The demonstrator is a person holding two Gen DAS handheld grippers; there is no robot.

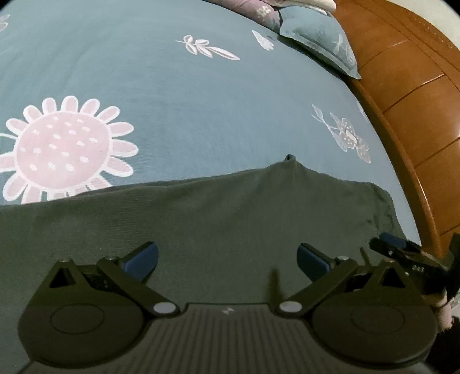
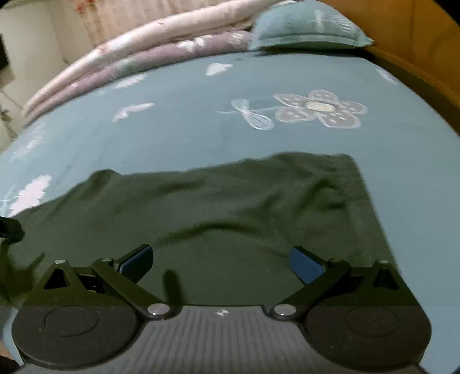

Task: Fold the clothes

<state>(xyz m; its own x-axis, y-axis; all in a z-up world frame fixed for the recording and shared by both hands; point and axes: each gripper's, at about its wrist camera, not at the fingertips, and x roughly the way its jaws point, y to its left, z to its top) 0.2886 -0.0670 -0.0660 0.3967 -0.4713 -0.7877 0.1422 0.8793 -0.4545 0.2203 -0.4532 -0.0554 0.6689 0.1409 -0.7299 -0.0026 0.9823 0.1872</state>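
While both sets of fingers are standing spread wide and gripping nothing, the left gripper (image 1: 227,259) and right gripper (image 2: 221,263) are hovering over a dark green garment (image 2: 230,207) lying flat on the blue floral bedsheet (image 1: 201,100); beyond, a matching pillow (image 2: 307,26) is leaning beside folded quilts (image 2: 149,46) at the wooden headboard (image 1: 417,86).

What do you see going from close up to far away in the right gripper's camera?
Right gripper, wide open → dark green garment → teal flowered bedsheet → teal pillow beside folded quilts.
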